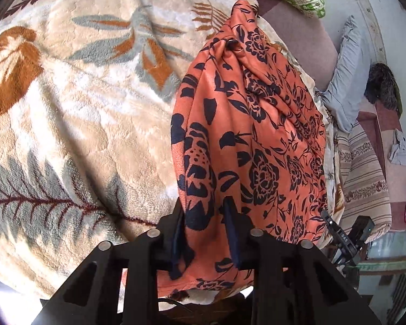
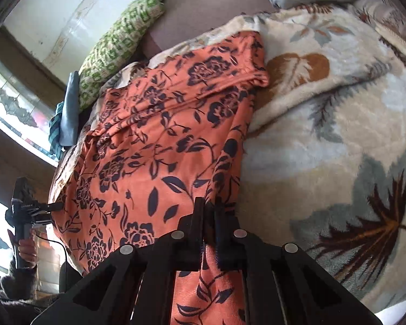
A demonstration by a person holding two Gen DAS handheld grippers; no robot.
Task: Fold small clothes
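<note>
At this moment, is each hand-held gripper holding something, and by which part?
Both hold the orange floral garment. The left hand-held gripper has a bunched near edge between its fingers; the right hand-held gripper is shut on the near edge at the other side.

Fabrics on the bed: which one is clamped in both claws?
The orange cloth with dark floral print. Both claws grip its near edge; the cream leaf-patterned fleece blanket lies beneath, and the green-and-white patterned pillow rests beyond, ungripped.
</note>
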